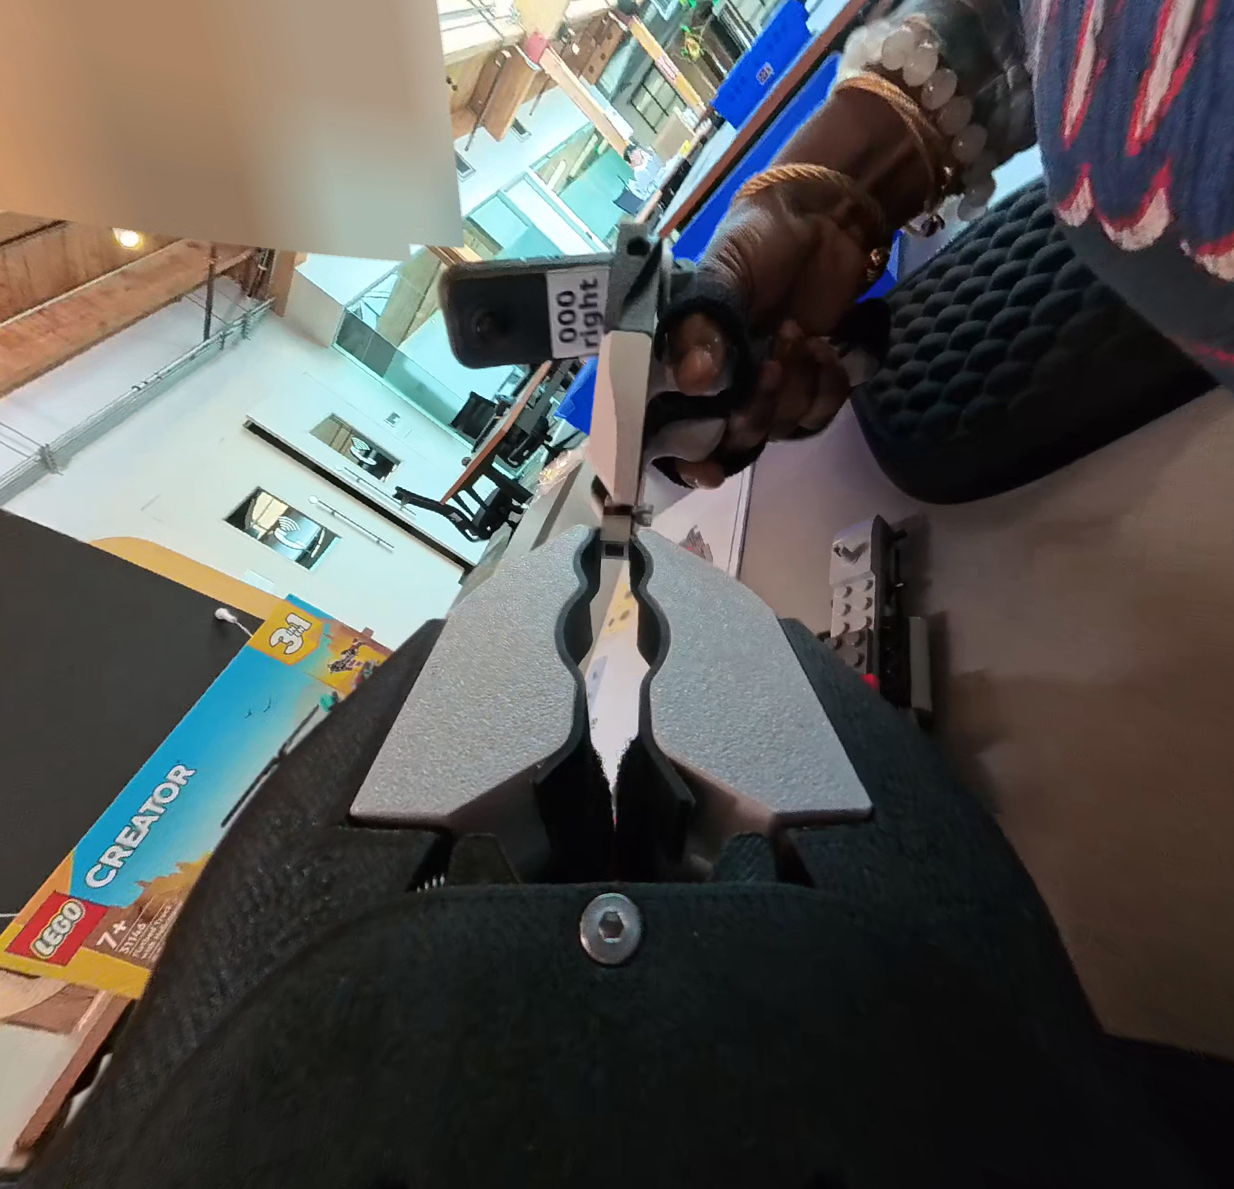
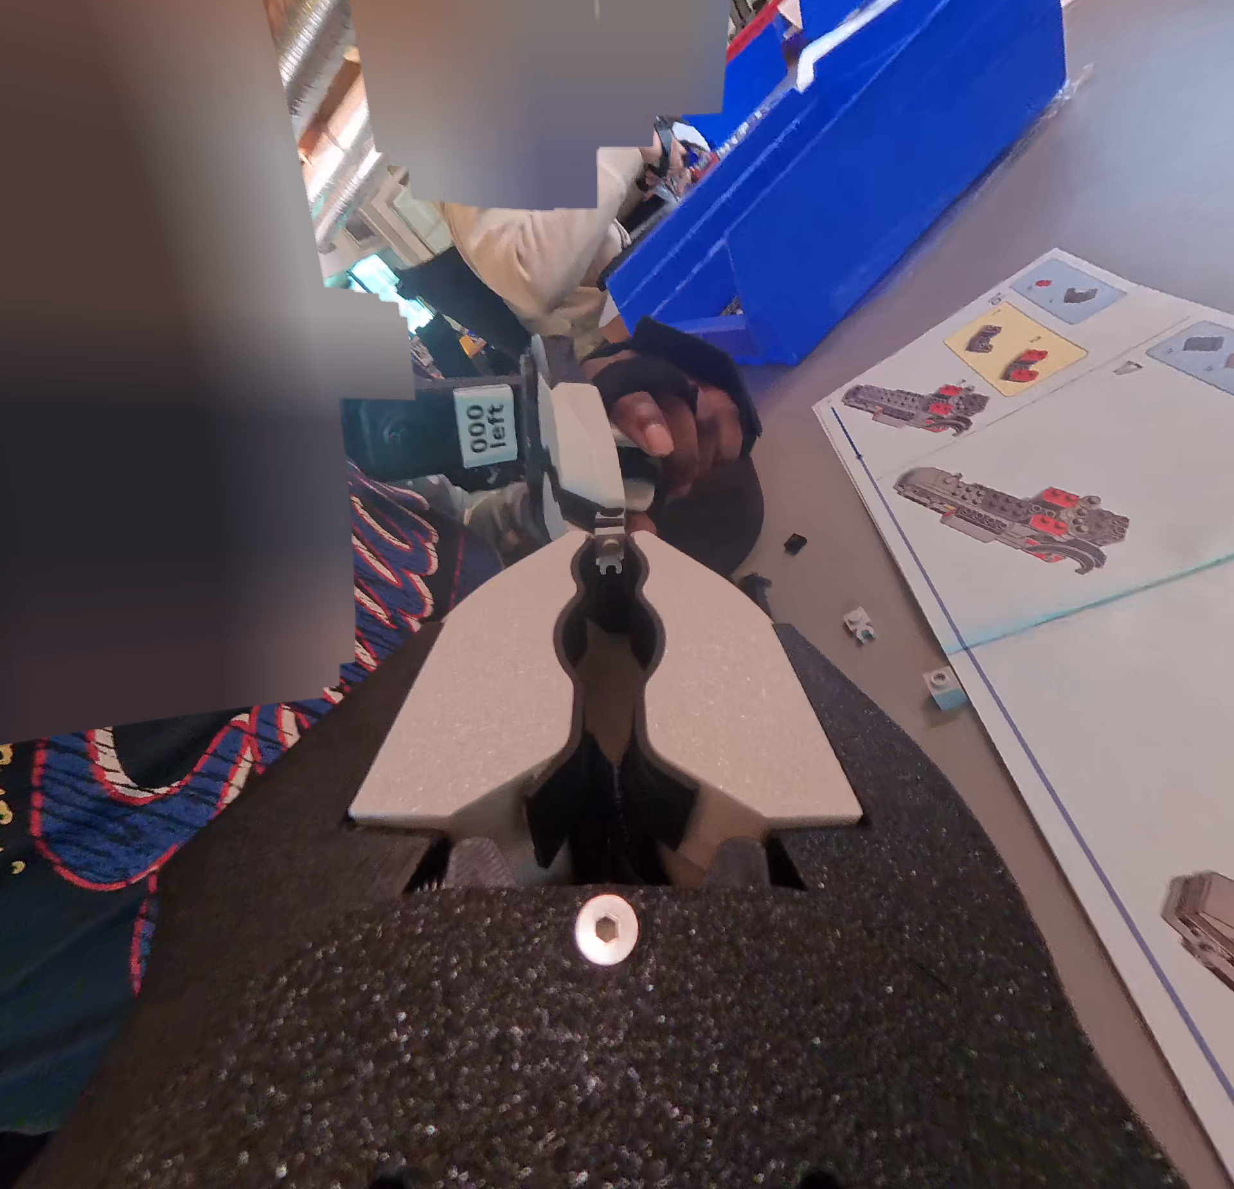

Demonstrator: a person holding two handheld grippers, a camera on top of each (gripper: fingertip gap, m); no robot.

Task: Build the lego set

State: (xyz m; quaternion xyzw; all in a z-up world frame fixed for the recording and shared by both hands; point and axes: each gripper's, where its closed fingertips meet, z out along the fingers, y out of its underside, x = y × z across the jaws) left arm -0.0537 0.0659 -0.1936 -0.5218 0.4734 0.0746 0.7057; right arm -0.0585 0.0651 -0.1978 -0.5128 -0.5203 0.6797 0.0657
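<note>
My left gripper (image 1: 615,544) is shut on a small dark grey piece (image 1: 615,549) at its fingertips. My right gripper (image 1: 620,499) comes in from above, tip to tip with it, shut on a small light grey clip piece (image 1: 620,522). The two pieces touch in the air above the table. In the right wrist view my right gripper (image 2: 609,546) pinches the light grey clip piece (image 2: 609,556), and my left gripper (image 2: 609,514) faces it. A partly built grey studded model (image 1: 868,616) lies on the table to the right.
The open instruction booklet (image 2: 1068,556) lies on the table at right. Loose pieces lie beside it: a black one (image 2: 794,542), a white one (image 2: 859,625) and a light blue one (image 2: 945,688). Blue bins (image 2: 868,189) stand behind. The set's box (image 1: 153,823) is at left.
</note>
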